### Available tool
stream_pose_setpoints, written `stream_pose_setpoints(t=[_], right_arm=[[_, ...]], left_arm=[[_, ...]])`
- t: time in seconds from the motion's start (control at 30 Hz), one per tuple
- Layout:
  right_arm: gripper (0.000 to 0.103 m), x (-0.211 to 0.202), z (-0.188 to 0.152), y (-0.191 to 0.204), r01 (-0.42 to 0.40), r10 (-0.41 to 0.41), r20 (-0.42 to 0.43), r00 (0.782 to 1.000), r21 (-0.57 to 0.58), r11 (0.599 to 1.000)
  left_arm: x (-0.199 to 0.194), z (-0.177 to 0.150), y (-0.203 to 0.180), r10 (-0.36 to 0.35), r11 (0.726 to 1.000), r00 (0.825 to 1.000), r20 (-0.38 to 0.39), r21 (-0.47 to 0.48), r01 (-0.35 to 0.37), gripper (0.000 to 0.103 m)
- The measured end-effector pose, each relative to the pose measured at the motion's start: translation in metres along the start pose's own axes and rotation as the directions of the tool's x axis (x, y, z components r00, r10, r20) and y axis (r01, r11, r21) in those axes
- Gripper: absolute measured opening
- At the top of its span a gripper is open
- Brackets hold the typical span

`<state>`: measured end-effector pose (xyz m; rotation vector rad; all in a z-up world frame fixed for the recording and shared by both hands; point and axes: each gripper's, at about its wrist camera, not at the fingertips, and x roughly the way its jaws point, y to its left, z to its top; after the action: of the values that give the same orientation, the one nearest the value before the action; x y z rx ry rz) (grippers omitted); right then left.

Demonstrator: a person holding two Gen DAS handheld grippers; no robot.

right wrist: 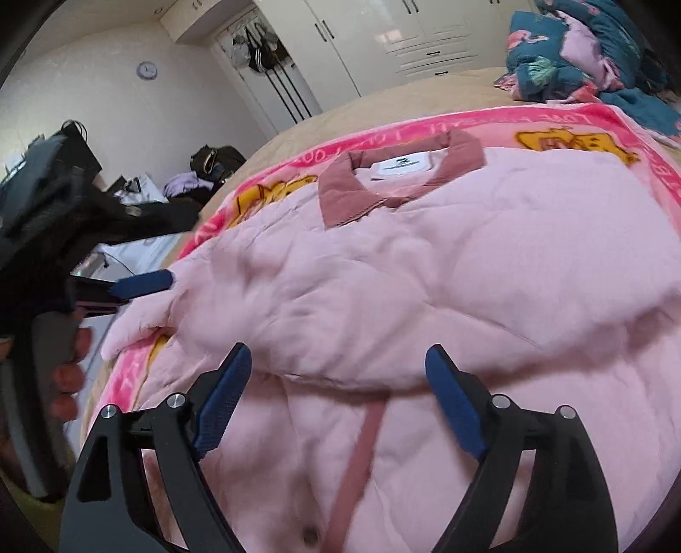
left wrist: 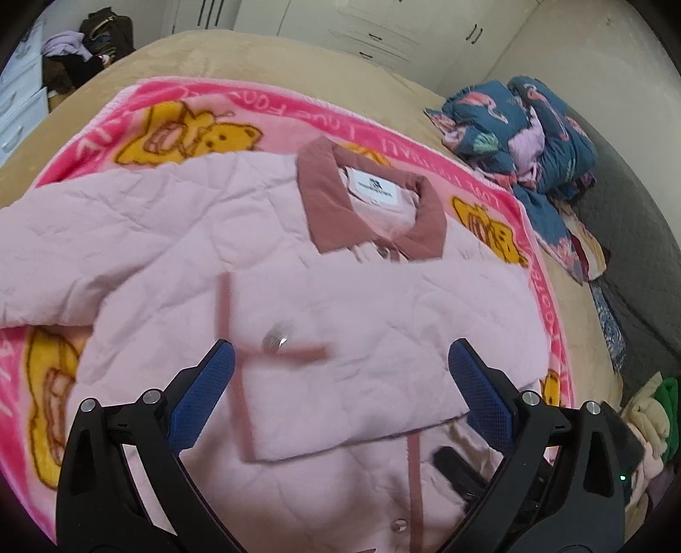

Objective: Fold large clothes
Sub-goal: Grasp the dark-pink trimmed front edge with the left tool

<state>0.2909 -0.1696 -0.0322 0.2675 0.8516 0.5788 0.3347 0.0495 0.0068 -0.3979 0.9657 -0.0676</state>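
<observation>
A pale pink quilted jacket (left wrist: 178, 238) with a dusty-rose collar (left wrist: 370, 204) lies face up on a pink cartoon-bear blanket (left wrist: 178, 115). One sleeve is folded across its chest (left wrist: 366, 353). My left gripper (left wrist: 340, 357) is open just above that folded sleeve, holding nothing. In the right wrist view the jacket (right wrist: 468, 263) fills the middle. My right gripper (right wrist: 338, 361) is open and empty over the jacket's front, near the folded sleeve's edge. The left gripper's blue finger (right wrist: 142, 284) shows at the left, by the other sleeve's cuff (right wrist: 140, 323).
The blanket lies on a tan bed (left wrist: 238, 55). A blue flamingo-print quilt (left wrist: 523, 132) is heaped at the bed's far right. Folded clothes (left wrist: 651, 421) sit at the right edge. White wardrobes (right wrist: 383, 38) and a cluttered dresser with bags (right wrist: 204, 170) stand beyond the bed.
</observation>
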Motion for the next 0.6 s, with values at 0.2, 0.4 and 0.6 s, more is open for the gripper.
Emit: stream_pose_setpoints(t=[0.2, 0.4, 0.6], right_arm=[[0.083, -0.042, -0.008, -0.028, 0.049, -0.052, 0.051, 0.997, 0.062, 0.997], [0.083, -0.062, -0.022, -0.054, 0.086, -0.097, 0.064, 0.993, 0.149, 0.985], [0.083, -0.071, -0.029, -0.064, 0.101, -0.114, 0.068, 0.991, 0.172, 0.980]], left_arm=[[0.015, -0.018, 0.021, 0.049, 0.997, 0.998, -0.040, -0.057, -0.051, 0.094], [0.019, -0.036, 0.064, 0.087, 0.980, 0.994, -0.069, -0.171, -0.098, 0.094], [0.027, -0.051, 0.070, -0.011, 0.973, 0.997, -0.073, -0.232, -0.006, 0.094]])
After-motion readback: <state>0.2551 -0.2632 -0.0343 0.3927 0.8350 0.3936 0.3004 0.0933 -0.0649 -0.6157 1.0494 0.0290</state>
